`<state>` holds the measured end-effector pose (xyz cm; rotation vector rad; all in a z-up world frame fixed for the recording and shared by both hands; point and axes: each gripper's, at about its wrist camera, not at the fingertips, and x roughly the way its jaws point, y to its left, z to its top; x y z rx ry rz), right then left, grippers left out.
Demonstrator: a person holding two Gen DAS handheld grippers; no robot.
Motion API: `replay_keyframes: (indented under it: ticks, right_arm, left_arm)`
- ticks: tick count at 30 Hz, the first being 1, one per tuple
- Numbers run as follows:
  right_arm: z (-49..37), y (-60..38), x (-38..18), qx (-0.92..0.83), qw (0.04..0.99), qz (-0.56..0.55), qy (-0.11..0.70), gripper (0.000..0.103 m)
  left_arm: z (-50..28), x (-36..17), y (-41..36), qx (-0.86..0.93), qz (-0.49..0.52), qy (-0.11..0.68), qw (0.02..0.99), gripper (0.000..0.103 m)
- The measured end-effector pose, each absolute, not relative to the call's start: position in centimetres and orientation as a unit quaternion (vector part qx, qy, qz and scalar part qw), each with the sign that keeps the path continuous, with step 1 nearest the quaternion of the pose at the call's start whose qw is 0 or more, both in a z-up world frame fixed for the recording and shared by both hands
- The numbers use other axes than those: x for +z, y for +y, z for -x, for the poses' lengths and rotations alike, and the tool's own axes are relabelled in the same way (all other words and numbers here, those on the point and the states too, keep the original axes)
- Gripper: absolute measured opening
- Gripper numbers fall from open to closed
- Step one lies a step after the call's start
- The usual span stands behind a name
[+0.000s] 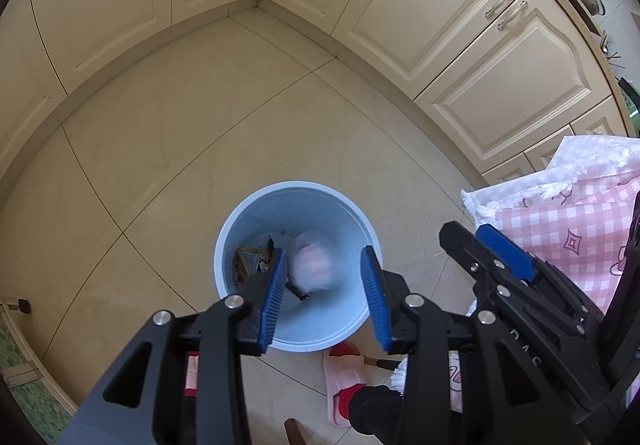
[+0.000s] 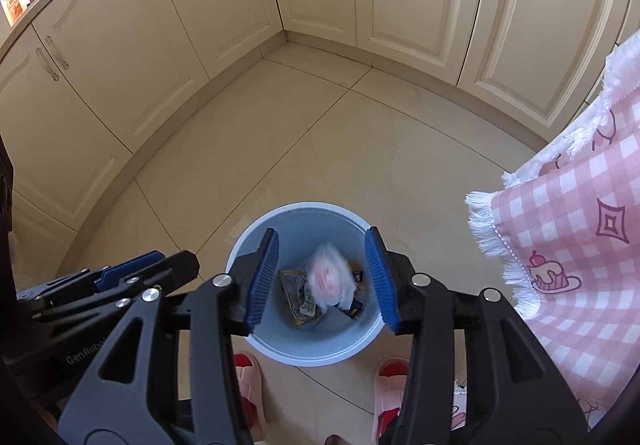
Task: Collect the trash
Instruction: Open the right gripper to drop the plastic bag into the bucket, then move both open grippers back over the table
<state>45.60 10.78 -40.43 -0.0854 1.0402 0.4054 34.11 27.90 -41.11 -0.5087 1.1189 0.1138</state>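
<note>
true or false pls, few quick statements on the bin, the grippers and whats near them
1. The blue bin stands on the tiled floor: true.
2. The bin is empty: false, wrappers lie inside.
3. The right gripper clamps the blurred pink-white wad: false, its jaws stand apart, clear of the wad.
4. The left gripper is open: true.
5. A green cloth hangs at the right: false, it is a pink checked cloth.
</note>
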Motion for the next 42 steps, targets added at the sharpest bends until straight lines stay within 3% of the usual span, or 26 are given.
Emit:
replay_keyframes:
  ticks: [9,18,27,35,42]
  right_arm:
    - [-42.9,9.7,-35.6,0.183,0.868,0.061,0.458,0.045]
    - [-35.9,4.9,-23.6,0.159,0.924,0.067,0.343,0.049]
    - [-28.3,-4.8,-12.6,0.105,0.962,0.024,0.251,0.057]
    - [-26.2,-16.7,-10.3,0.011,0.969,0.000,0.245,0.059]
    - [-26.4,-24.2,-12.1,-0.036,0.959,-0.028,0.280,0.063]
  left_arm:
    - [-32.7,-38.3,27.4,0.041,0.243,0.498,0.831,0.038]
    - [-29.0,-28.5,23.0,0.014,0.220,0.421,0.880,0.051]
    - [-26.0,-18.4,12.1,-0.072,0.149,0.360,0.918,0.060]
    - [-25.7,-13.9,-0.1,-0.173,0.073,0.358,0.915,0.063]
    - [-26.8,-13.8,-8.2,-0.212,0.008,0.387,0.897,0.065]
